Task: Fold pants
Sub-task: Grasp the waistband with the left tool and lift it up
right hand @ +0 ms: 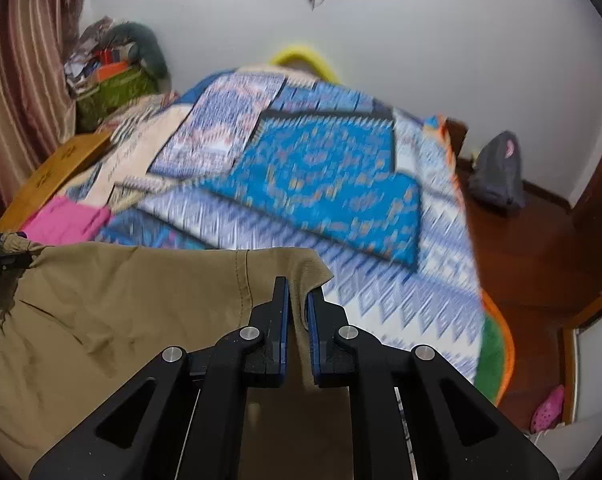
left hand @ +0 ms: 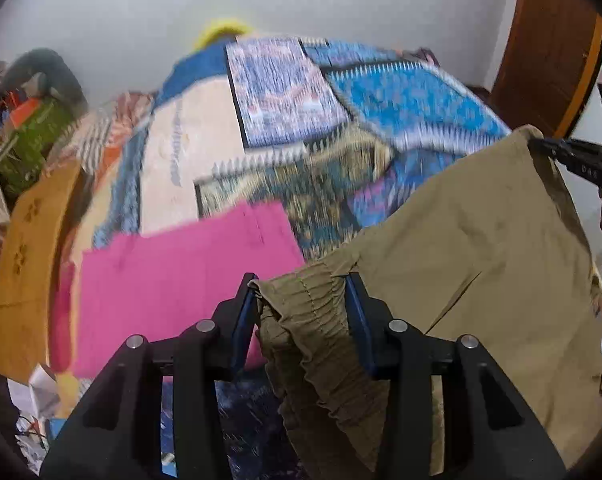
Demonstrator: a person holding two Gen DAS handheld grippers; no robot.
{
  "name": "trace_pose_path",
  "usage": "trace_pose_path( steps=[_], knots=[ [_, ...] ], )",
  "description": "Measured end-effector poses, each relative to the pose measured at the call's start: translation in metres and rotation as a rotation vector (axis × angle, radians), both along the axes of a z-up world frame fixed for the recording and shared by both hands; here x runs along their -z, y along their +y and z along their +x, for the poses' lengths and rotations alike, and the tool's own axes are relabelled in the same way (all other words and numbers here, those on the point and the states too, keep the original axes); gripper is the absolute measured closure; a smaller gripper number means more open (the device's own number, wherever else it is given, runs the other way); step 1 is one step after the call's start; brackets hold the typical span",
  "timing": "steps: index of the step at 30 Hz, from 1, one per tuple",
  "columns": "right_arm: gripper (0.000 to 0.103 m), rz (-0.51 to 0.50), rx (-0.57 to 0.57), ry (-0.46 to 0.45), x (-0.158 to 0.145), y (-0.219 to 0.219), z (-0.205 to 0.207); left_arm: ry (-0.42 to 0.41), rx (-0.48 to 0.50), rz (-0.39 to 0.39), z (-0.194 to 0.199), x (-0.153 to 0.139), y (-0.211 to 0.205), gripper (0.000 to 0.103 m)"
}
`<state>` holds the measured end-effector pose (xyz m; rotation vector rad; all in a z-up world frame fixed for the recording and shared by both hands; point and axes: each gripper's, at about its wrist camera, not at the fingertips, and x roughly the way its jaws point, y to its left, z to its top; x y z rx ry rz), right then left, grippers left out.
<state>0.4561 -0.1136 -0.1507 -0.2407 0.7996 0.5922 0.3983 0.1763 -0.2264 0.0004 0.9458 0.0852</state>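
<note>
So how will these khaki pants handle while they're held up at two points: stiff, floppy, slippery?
Likely floppy: the khaki pants sag and crease between the left tongs and right tongs. The gathered waistband bunches thickly, so it probably grips well. The thin hem corner sits in a slim pinch and might slip sooner.

My left gripper [left hand: 303, 292] has its two black fingers set wide, and a bunched bit of the pants [left hand: 481, 248] fills the gap between the blue pads [left hand: 355, 316]. My right gripper [right hand: 298, 294] has its fingers almost together, pinching a thin edge of the pants. From my left side, I see my right gripper far off at the other corner of the cloth.
</note>
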Motion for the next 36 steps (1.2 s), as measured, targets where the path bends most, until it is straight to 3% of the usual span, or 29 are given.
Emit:
trace_pose_path(
  steps=[6, 10, 21, 28, 36],
  knots=[
    [0.096, 0.059, 0.073, -0.06, -0.037, -0.011, -0.008, -0.075, -0.018, 0.009, 0.01, -0.038, -0.002, 0.06],
    [0.096, 0.1, 0.068, -0.095, -0.062, -0.019, -0.028, -0.13, -0.001, -0.005, -0.004, -0.061, -0.008, 0.06],
    [0.096, 0.195, 0.033, -0.139, -0.109, -0.058, -0.121, -0.173, 0.047, -0.019, -0.086, -0.103, -0.033, 0.06],
    [0.096, 0.217, 0.032, -0.145, -0.115, -0.078, -0.175, -0.194, 0.087, -0.013, -0.147, -0.113, -0.052, 0.062],
    [0.096, 0.228, 0.057, -0.087, -0.094, -0.097, -0.218, -0.162, 0.12, -0.023, -0.202, -0.099, -0.066, 0.067]
  ],
)
